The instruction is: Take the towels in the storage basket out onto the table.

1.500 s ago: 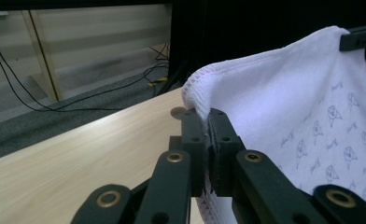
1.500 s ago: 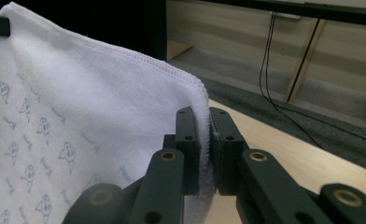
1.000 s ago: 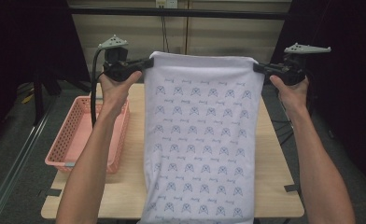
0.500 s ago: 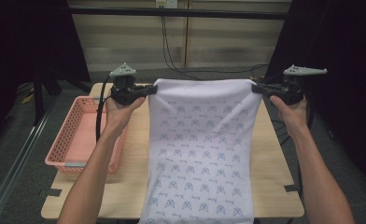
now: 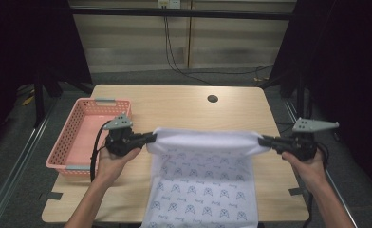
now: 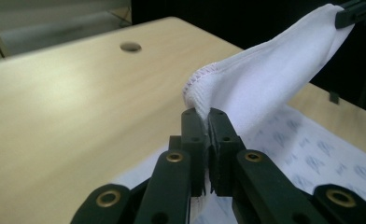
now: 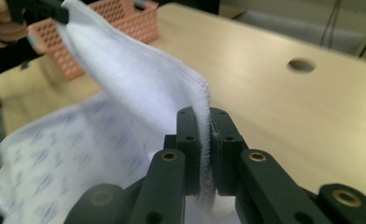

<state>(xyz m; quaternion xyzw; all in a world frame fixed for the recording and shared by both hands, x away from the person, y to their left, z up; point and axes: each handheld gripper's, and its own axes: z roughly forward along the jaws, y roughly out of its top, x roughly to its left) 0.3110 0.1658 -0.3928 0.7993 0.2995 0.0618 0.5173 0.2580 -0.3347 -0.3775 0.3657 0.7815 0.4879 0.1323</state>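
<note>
Both grippers, left (image 5: pixel 148 138) and right (image 5: pixel 265 141), clamp the cloth (image 5: pixel 203 185); its print is unreadable. A pink basket (image 5: pixel 70 137) sits beside the left fingers.

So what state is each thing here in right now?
Cloth: stretched between both grippers, front part draped on the table.
Left gripper: shut on a cloth corner.
Right gripper: shut on the other corner.
Basket: upright, looks empty.
</note>
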